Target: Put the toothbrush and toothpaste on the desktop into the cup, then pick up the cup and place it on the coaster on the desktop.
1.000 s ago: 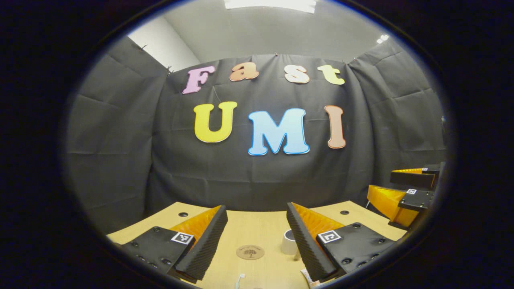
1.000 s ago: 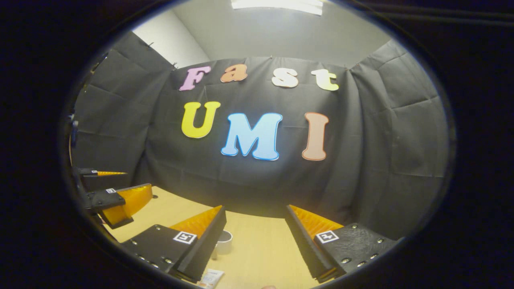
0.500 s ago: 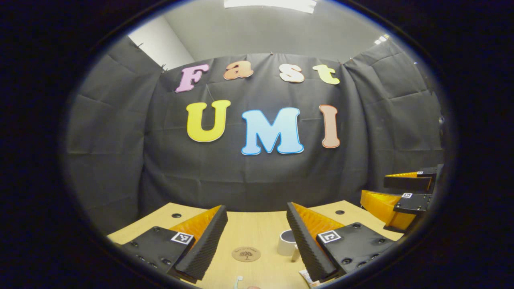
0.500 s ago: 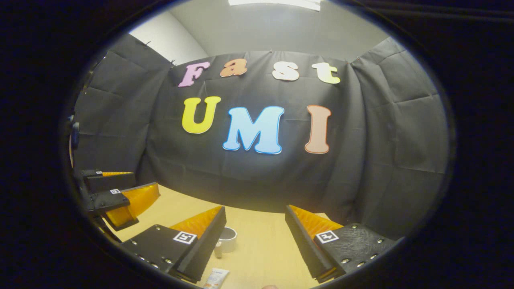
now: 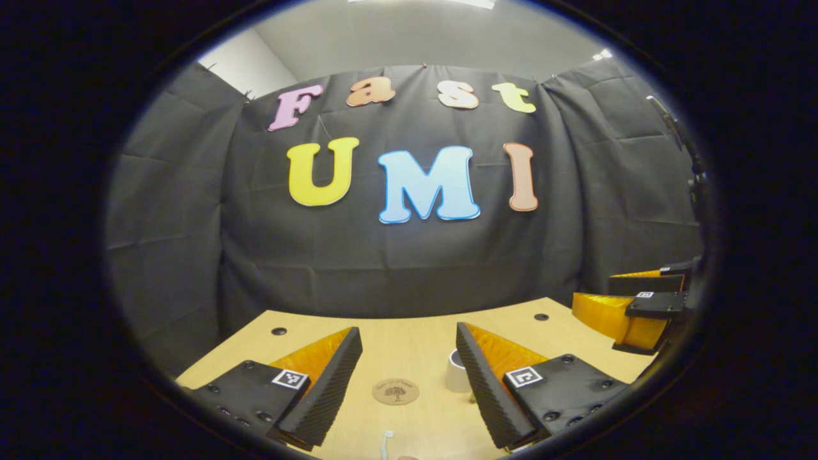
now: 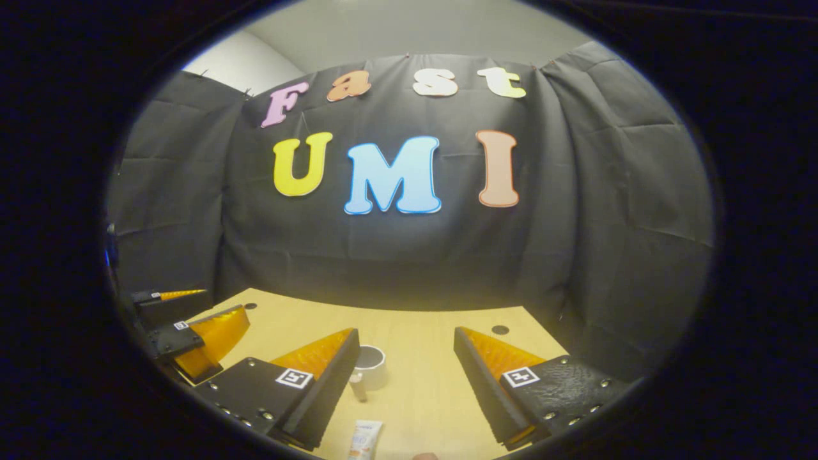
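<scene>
Overhead, both tongs hang spread above the tabletop [image 5: 409,338], gripping nothing. Left tongs [image 5: 409,383]: coaster [image 5: 396,391] between the fingers, white cup [image 5: 456,370] just right of it, toothbrush [image 5: 386,442] head near the bottom edge. Right tongs [image 6: 406,383]: cup [image 6: 370,365] far left, toothpaste [image 6: 363,441] lying flat, nearer.

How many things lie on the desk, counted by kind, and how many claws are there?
Cup: 1
Coaster: 1
Toothbrush: 1
Toothpaste: 1
Claws, both open, left claw and right claw: 2
Total: 6
</scene>
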Motion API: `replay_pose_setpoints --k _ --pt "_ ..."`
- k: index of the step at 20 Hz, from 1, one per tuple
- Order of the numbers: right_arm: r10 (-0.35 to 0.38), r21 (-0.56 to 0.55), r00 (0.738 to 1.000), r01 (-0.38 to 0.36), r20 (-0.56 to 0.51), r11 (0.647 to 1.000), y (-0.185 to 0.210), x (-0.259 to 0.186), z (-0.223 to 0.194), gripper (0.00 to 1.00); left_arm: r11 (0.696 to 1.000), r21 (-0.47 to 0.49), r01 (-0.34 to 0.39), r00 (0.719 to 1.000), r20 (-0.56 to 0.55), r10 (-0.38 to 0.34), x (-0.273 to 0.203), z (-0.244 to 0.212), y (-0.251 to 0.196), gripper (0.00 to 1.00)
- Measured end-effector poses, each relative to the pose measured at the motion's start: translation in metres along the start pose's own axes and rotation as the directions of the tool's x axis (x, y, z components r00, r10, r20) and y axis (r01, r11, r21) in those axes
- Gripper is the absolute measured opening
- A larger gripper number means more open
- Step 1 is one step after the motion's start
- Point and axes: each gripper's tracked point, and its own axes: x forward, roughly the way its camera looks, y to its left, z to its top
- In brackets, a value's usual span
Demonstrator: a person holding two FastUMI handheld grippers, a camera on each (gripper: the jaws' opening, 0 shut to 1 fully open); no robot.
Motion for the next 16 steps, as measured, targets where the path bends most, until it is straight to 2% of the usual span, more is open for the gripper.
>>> replay_pose_setpoints --k 5,9,13,16 --pt "-0.006 0.046 0.985 0.014 -0.170 0.999 0.003 0.013 -0.030 0.92 0.999 -0.041 -0.004 0.984 -0.178 -0.003 0.012 -0.051 0.007 0.94" --pt "0.026 0.030 0.951 -0.017 -0.309 0.999 0.012 0.016 -0.065 0.93 0.998 -0.065 -0.023 0.936 -0.351 -0.001 0.020 -0.100 0.015 0.96" --pt "0.050 0.021 0.876 -0.045 -0.480 0.999 0.024 0.017 -0.103 0.93 0.997 -0.071 -0.029 0.870 -0.493 -0.010 0.024 -0.139 0.015 0.96" --pt "0.085 0.041 0.801 -0.075 -0.592 0.996 0.038 0.012 -0.128 0.92 0.996 -0.084 -0.022 0.795 -0.605 -0.034 0.016 -0.166 0.014 0.96"
